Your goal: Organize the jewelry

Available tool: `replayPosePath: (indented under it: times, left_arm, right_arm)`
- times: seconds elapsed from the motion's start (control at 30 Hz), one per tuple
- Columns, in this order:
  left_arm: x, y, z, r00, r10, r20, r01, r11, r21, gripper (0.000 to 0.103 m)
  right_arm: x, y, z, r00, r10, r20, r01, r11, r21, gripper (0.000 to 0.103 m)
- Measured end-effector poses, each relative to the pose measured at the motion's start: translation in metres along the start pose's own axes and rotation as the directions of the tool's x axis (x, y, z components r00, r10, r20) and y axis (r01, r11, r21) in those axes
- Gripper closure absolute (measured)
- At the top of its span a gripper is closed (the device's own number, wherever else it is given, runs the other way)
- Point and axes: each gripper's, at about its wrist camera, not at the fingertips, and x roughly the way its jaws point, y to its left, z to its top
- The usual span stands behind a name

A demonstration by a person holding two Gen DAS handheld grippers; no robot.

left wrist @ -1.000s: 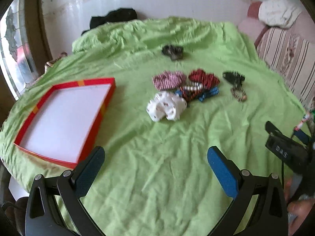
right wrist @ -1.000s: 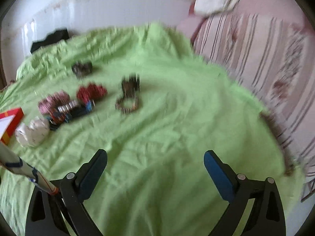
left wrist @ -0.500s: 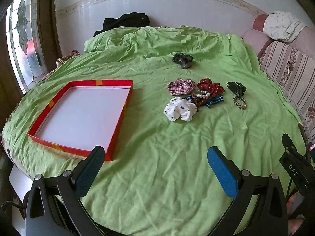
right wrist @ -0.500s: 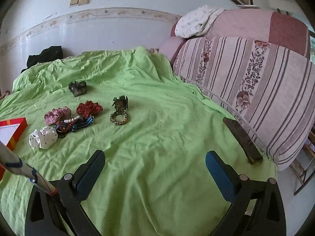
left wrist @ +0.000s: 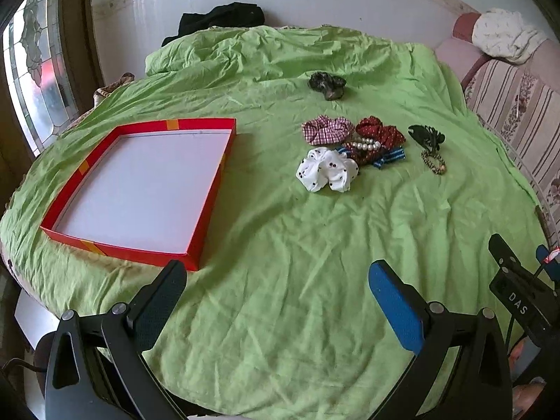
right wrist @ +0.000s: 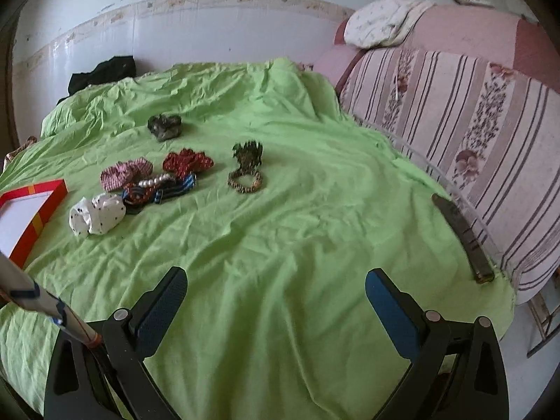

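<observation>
Both grippers, left (left wrist: 276,295) and right (right wrist: 276,295), wide and empty above near edge of sheet (left wrist: 297,280); tray (left wrist: 210,196) at left edge, ready for scrunchies (left wrist: 327,173) mid-sheet

Soft daylight from the window (left wrist: 38,80); sharp centres, edges fisheye-bent and vignetted.

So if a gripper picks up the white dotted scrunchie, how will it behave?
The white dotted scrunchie looks like puffy gathered fabric, so it probably squashes and droops. It seems light, unlikely to roll on the wrinkled green sheet. It touches the pearl bracelet pile, so it might drag that.
</observation>
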Motion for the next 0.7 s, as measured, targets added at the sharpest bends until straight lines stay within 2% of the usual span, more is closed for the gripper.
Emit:
replayPosePath:
  times: [0.2,0.7]
  left_arm:
    - [0.016,-0.008,0.0,0.999,0.01,-0.033,-0.009,0.999,0.034,0.0]
    - [0.039,-0.017,0.001,0.996,0.017,-0.088,-0.01,0.997,0.071,0.0]
  right_arm:
    - [0.019,-0.001,-0.002,0.997,0.035,-0.07,-0.034,0.999,0.008,0.0]
    - [0.044,-0.005,0.006,0.99,0.074,-0.123,-0.071,0.997,0.033,0.0]
